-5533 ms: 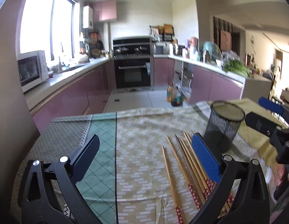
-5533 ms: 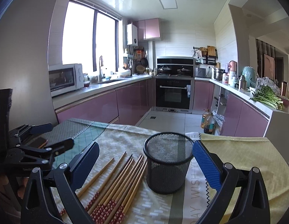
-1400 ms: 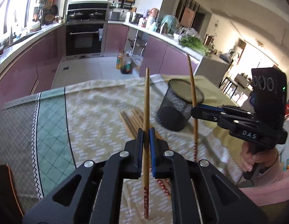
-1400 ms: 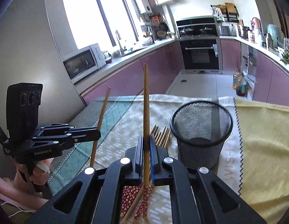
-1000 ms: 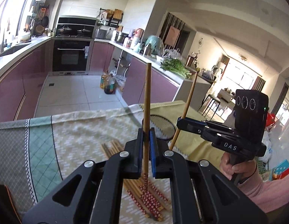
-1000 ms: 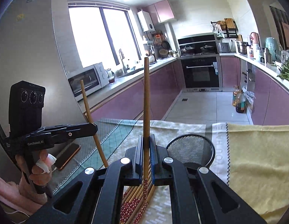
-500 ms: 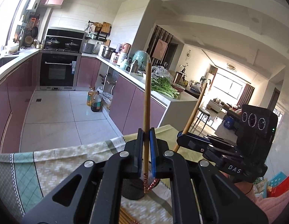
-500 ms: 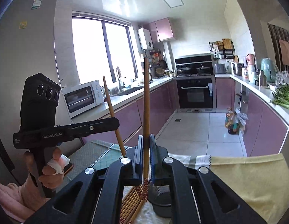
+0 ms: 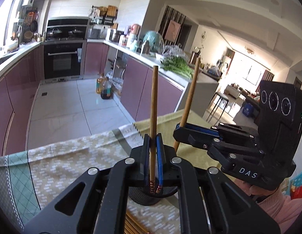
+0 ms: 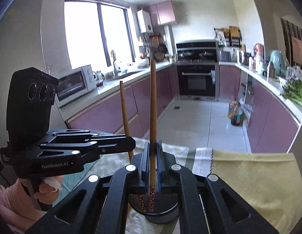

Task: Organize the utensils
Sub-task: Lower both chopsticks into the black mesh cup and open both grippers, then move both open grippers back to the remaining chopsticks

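Both wrist views close, facing kitchen, sharing mesh cup (image 9: pixel 149 195)

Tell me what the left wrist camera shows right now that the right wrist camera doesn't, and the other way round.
Only the left wrist view shows the sunlit living area and loose chopsticks lying on the cloth. Only the right wrist view shows the window, the microwave and the sink tap. Both show the oven, the greens, the floor bottles, the mesh holder, and each gripper shut on an upright chopstick: left gripper, right gripper.
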A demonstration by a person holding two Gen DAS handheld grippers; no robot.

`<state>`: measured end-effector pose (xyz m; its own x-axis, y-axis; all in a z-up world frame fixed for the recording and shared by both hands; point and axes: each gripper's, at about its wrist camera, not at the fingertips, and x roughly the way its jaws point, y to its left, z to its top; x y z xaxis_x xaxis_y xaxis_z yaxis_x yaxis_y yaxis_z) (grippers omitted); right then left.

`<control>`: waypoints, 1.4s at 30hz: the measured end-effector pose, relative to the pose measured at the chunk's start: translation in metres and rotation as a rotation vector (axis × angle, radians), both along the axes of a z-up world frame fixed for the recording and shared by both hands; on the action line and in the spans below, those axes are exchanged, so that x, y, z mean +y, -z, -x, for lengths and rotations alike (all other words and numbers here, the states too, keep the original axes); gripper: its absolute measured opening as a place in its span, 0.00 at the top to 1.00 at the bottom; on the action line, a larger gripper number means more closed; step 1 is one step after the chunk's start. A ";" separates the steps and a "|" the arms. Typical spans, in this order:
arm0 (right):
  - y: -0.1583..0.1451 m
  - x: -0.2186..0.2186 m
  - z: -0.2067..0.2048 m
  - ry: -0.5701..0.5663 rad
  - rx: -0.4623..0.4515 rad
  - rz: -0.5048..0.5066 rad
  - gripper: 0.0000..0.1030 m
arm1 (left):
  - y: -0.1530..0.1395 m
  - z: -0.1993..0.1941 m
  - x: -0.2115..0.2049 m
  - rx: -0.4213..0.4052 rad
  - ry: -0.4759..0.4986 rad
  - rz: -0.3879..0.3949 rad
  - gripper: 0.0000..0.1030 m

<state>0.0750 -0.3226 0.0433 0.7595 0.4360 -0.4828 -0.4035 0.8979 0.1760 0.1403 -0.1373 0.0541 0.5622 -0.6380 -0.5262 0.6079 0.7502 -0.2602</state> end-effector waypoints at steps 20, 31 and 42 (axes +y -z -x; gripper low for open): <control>0.042 0.004 -0.027 0.049 0.151 0.013 0.87 | 0.036 -0.026 -0.002 0.018 -0.057 -0.063 0.74; 0.020 0.010 0.036 -0.061 0.022 -0.023 0.63 | 0.043 0.027 0.057 -0.059 -0.167 -0.144 0.46; 0.087 0.059 0.051 -0.177 0.237 0.047 0.61 | 0.127 0.050 0.096 0.147 -0.203 -0.254 0.44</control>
<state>0.0245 -0.2632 -0.0441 0.5377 0.5245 -0.6601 -0.5068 0.8268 0.2441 0.0906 -0.0418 -0.0727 0.5708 -0.3591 -0.7384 0.4097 0.9039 -0.1229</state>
